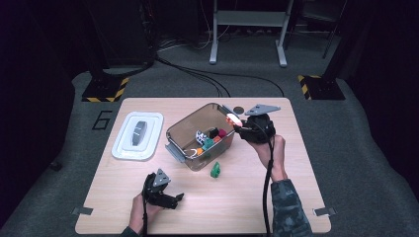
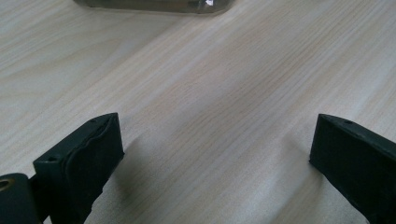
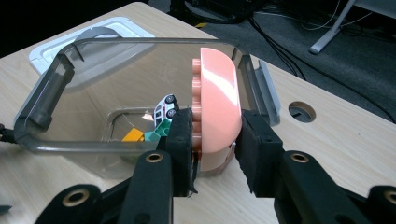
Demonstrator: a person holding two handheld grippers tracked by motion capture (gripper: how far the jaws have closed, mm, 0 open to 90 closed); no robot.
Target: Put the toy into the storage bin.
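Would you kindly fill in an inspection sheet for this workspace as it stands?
Surface: light wooden table, with a round hole near the far edge.
Job's things: clear plastic bin with its lid off, small toys inside; pink rounded toy held above the bin's rim.
Clutter: white lid lying flat to the left of the bin; green toy on the table in front of the bin.
Grippers: left gripper open, low over bare table; right gripper shut on the pink rounded toy.
Cables: black cable trailing from the right gripper along the forearm; more cables on the floor behind the table.
Surroundings: grey carpet, hazard-striped stand bases, a metal frame, dark room.
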